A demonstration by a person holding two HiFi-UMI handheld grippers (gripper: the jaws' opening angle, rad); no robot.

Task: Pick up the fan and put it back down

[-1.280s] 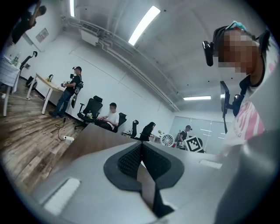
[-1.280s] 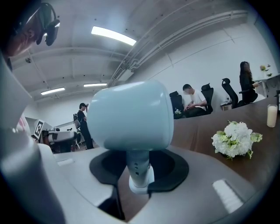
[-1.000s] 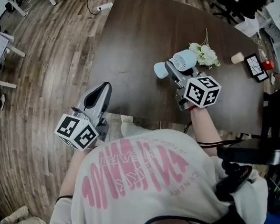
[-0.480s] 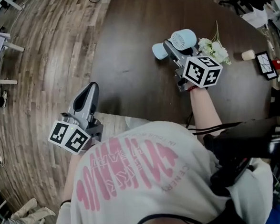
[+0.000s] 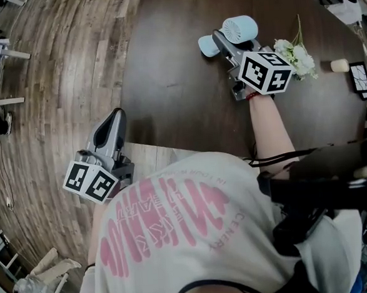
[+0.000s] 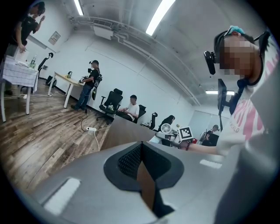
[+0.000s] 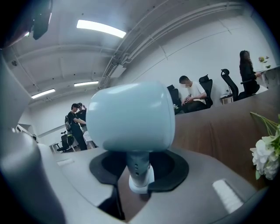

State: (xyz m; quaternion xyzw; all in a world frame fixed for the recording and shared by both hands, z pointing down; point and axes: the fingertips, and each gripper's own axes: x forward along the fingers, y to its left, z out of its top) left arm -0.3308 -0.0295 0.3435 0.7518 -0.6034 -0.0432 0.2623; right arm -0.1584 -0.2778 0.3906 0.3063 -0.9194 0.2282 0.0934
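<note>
Dark brown tabletop (image 5: 179,80) fills the top of our head view, with plank wood floor (image 5: 54,89) to its left. Our right claw (image 5: 219,43) reaches out over the tabletop holding the pale blue fan (image 5: 239,28), round head on one side of the jaws and foot on the other. We judge the grip sits at the narrow middle because that is the only part slim enough to clamp. White flowers (image 5: 293,55) lie just beside the claw's marker cube (image 5: 265,72). From above we cannot tell whether the fan's foot touches the tabletop or hangs just over it. Our left claw (image 5: 114,118) hangs beside the tabletop's edge, over the floor, out of the way, since this looks to us like a one-handed job.

Looking along the left claw (image 6: 141,151), we see its jaws pressed together with nothing between them. Far across the tabletop the fan (image 6: 166,127) shows very small next to the other claw's cube, too small to read any detail.

Looking along the right claw (image 7: 139,173), we see the jaws closed on the fan's stem (image 7: 136,162), with a pad against each side. The head looms just above and blocks much of the room behind. Its grille faces away from us, and the flowers (image 7: 267,155) are cut off by the right edge.
</note>
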